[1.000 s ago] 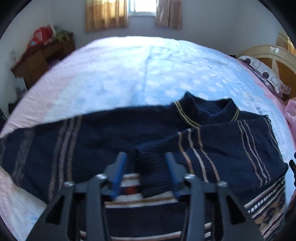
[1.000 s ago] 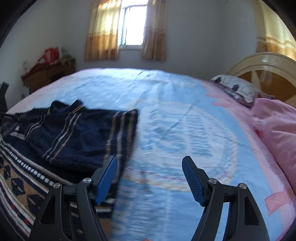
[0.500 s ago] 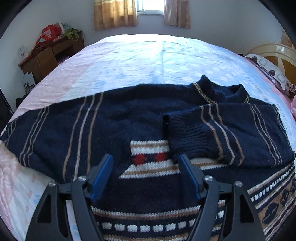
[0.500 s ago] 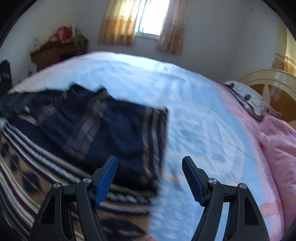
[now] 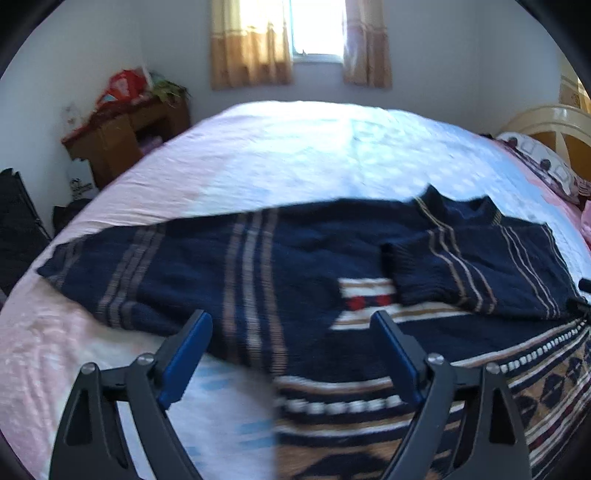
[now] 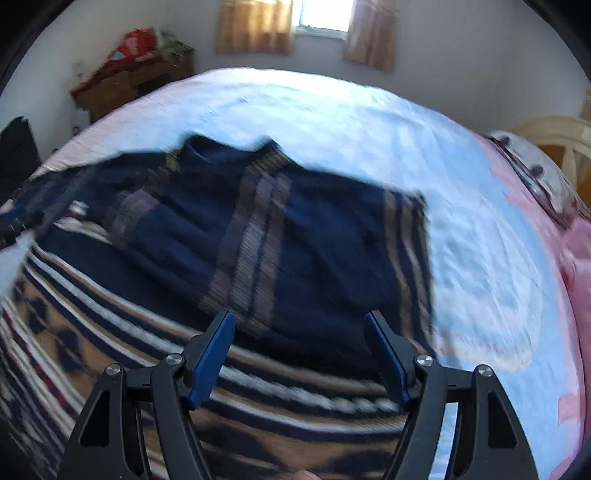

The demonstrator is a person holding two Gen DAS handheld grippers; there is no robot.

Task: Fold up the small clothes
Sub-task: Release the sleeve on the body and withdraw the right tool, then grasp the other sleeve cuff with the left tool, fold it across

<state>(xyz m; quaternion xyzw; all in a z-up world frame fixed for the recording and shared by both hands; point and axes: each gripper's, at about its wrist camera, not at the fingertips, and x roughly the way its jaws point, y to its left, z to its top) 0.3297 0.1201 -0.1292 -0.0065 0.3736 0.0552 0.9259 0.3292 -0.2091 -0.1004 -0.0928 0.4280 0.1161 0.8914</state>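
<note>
Left wrist view: looks over a navy knitted sweater (image 5: 303, 266) spread flat on the bed (image 5: 295, 155).
Left gripper (image 5: 291, 336): jaws wide apart, nothing between them; blue pads (image 5: 186, 360) hang above the lower part of the sweater and the sheet beside it.
Sweater position: lies across the near part of the bed, collar (image 5: 458, 210) toward the window (image 5: 317, 29), patterned hem band toward the camera.
Left sleeve (image 5: 147, 258): stretched out flat to the side, with pale stripes across it.
Right sleeve (image 5: 472, 273): folded over the chest, cuff resting just beside the small white and red motif.
Right wrist view: much motion blur; same sweater (image 6: 258, 236) seen from the other side, folded sleeve on top of the body.
Right gripper (image 6: 299, 334): jaws also wide, empty; held over the striped band near the folded edge, contact with the fabric not possible to tell.
Bed surface: light blue and pink sheet, bare beyond the collar.
Surroundings: wooden cabinet (image 5: 125, 136) with red bags by the left wall, curtains (image 5: 251, 44) at the window, headboard (image 5: 554, 125) and pillow (image 5: 539, 166) at the right.
</note>
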